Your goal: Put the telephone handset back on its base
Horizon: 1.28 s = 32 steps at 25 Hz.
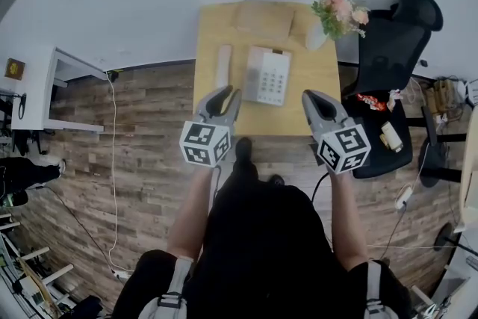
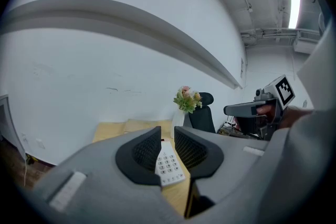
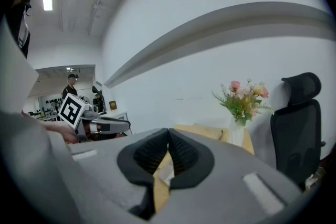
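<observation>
**Handset off the base, both grippers empty**

The handset (image 1: 223,65) lies flat on the table (image 1: 317,75), just at 9 o'clock of the base (image 1: 267,75). Your left gripper (image 1: 228,93) hovers at 7 o'clock of the base, its jaws a little apart and empty. Your right gripper (image 1: 310,95), at 4 o'clock, has its jaws together.

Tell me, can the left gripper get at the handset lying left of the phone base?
Probably yes: the left gripper, jaws apart and empty, hangs just short of the handset, lying bare left of the base; nothing stands between.
</observation>
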### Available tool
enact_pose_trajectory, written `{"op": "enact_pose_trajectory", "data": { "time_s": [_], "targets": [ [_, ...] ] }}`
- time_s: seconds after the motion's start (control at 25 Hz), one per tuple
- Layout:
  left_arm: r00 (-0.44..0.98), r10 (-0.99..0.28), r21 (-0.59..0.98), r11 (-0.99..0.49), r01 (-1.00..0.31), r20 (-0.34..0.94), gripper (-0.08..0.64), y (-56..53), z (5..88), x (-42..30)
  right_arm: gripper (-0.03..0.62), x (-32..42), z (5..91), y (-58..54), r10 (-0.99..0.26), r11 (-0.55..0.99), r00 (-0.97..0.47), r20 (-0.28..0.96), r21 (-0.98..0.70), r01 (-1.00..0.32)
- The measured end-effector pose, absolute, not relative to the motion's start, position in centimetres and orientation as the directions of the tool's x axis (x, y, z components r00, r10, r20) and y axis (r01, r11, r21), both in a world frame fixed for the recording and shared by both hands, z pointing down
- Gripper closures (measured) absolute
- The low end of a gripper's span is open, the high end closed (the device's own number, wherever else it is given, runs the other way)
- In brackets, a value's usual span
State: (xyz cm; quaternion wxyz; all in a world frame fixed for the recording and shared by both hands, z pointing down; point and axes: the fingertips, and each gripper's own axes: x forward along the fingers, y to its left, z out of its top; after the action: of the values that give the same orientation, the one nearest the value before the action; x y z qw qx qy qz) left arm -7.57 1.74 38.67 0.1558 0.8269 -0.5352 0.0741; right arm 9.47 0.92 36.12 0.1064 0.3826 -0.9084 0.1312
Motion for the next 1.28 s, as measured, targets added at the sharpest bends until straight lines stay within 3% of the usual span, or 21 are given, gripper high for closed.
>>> {"op": "enact_pose_trajectory", "data": {
  "time_s": [0.56,1.28],
  "targets": [
    [0.461,-0.837,0.202,-0.417,-0.886,0.295,0.472,-4.9,40.4,-11.7,0.589,5.8,36.5,-4.2,-0.700,0.627,-0.636,0.323,-0.148,-0.765],
    [0.497,-0.772,0.211,-0.450,-0.868,0.396,0.468,-9.0,46.8,-14.7,0.589,0.7,39.6,-7.1,-0.702,0.592,-0.605,0.376,-0.164,-0.789]
  ]
}}
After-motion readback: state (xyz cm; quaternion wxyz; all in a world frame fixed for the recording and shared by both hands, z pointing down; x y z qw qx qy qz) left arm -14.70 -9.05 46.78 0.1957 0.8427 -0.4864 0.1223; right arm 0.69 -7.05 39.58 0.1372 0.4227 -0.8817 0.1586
